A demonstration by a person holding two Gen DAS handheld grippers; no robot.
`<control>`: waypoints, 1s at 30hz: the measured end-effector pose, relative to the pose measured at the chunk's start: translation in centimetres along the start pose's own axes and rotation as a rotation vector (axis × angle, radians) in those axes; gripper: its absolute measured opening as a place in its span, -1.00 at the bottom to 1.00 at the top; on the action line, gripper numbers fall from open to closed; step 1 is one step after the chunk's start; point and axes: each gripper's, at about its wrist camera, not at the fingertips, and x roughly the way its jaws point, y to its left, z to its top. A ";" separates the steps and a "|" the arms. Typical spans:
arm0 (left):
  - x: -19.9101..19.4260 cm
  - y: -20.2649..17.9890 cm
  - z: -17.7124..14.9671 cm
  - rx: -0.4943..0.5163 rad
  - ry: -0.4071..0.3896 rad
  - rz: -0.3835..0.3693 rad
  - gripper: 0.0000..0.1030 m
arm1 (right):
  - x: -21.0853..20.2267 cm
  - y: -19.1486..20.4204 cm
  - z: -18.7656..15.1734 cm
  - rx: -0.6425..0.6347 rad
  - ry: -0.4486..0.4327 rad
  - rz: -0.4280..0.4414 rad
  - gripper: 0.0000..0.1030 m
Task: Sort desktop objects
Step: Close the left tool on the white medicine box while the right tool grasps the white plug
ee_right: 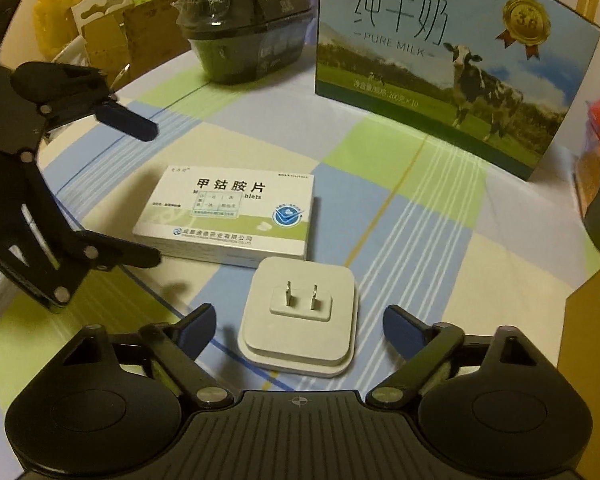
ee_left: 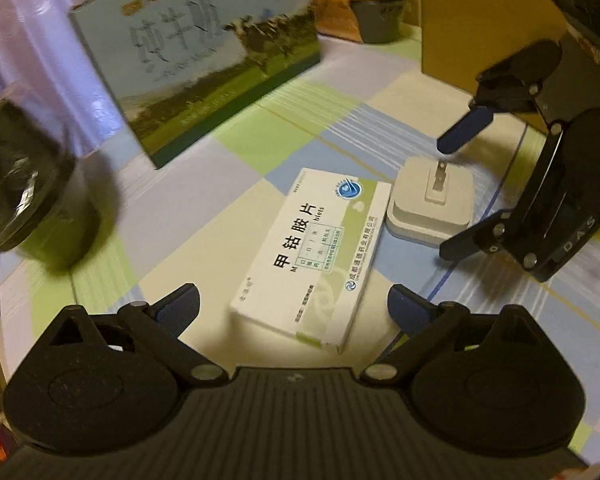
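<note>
Checked cloth (ee_right: 400, 168) in pale green, blue and cream covers the surface under both of my tongs. Right wrist view, lower centre: my right gripper (ee_right: 299, 326) is spread wide, its blue-padded fingers (ee_right: 400, 326) flanking a white plug adapter (ee_right: 300, 320) that lies flat with its two metal prongs pointing up; neither pad touches it. Just beyond the adapter, nearly touching its far edge, lies a white-and-green tablet box (ee_right: 228, 212), flat on the cloth. At the left edge of this view my left gripper (ee_right: 156, 192) is also spread, one finger above the cloth and one low beside the box's left end, holding nothing. In the left wrist view the same left gripper (ee_left: 294, 306) sits at lower centre with the tablet box (ee_left: 316, 256) lying between and ahead of its open fingers, and my right gripper (ee_left: 446, 196) reaches in at the right around the adapter (ee_left: 432, 208). Farther back stand a pure milk carton (ee_right: 440, 72) at upper right and a dark plastic-wrapped container (ee_right: 244, 28) at upper centre. Brown cardboard boxes (ee_right: 112, 40) fill the upper left corner.
</note>
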 end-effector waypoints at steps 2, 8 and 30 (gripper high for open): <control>0.9 -0.1 0.1 0.030 0.009 -0.008 0.91 | 0.3 0.0 -0.1 -0.021 0.006 -0.002 0.65; 3.0 0.0 0.2 0.040 0.022 -0.042 0.87 | 1.0 -0.1 -0.2 -0.022 0.021 0.016 0.24; -3.6 -10.7 -2.8 -0.272 0.076 -0.043 0.30 | -6.9 2.4 -8.2 0.259 0.038 -0.018 0.21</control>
